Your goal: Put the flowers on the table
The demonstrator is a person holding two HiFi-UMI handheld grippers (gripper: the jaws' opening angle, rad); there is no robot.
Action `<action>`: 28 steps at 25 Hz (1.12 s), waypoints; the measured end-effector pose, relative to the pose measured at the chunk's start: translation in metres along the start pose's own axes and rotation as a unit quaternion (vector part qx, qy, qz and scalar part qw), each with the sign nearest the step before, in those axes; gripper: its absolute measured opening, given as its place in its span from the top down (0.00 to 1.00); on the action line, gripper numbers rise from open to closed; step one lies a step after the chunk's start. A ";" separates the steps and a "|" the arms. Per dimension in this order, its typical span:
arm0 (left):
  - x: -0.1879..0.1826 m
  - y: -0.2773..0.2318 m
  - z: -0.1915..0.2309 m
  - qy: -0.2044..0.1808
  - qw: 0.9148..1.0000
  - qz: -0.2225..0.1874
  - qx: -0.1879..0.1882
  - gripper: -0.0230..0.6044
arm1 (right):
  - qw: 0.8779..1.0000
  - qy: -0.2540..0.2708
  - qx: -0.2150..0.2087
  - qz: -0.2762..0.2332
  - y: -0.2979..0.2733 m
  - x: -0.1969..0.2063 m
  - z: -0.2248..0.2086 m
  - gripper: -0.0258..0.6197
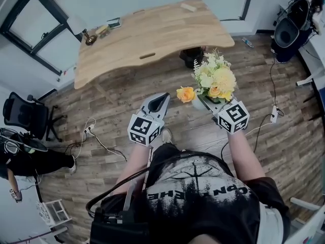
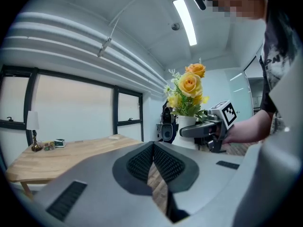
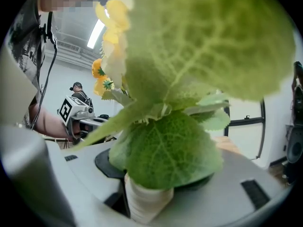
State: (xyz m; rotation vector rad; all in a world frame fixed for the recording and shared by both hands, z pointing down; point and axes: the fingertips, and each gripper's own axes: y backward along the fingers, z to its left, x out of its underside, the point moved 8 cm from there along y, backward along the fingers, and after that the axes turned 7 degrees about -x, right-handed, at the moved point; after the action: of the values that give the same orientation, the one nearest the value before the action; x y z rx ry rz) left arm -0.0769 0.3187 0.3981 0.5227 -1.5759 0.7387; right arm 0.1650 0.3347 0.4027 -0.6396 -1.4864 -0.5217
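Note:
A bunch of yellow and white flowers [image 1: 213,80] stands in a white vase [image 1: 198,103], held in the air over the wooden floor. My right gripper [image 1: 204,101] is shut on the vase; in the right gripper view the vase [image 3: 146,200] sits between the jaws under big green leaves [image 3: 165,150]. My left gripper [image 1: 161,98] hovers just left of the flowers, shut with nothing in it [image 2: 152,148]. From it I see the flowers [image 2: 189,86] and the right gripper [image 2: 208,129]. The wooden table [image 1: 152,34] lies ahead, beyond both grippers.
A small lamp and some small items [image 1: 94,34] sit at the table's left end, a pale block [image 1: 188,7] at its far edge. An office chair [image 1: 23,113], floor cables [image 1: 91,133] and another person [image 1: 30,159] are at left. Black equipment [image 1: 287,32] stands at right.

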 end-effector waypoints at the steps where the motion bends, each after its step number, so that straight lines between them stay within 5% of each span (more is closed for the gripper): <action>1: 0.001 -0.002 0.005 0.001 1.000 0.000 -0.001 0.94 | 1.000 -0.001 -0.001 0.001 -0.005 0.001 -0.002 0.57; 28: -0.017 -0.100 0.188 0.009 1.000 -0.004 0.028 0.94 | 0.999 -0.008 0.034 0.003 -0.179 -0.029 -0.085 0.57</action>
State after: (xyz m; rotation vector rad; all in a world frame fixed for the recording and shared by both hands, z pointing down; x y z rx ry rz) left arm -0.1344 0.1130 0.3900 0.5602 -1.5392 0.7814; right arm 0.1057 0.1443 0.3880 -0.5952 -1.5102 -0.4610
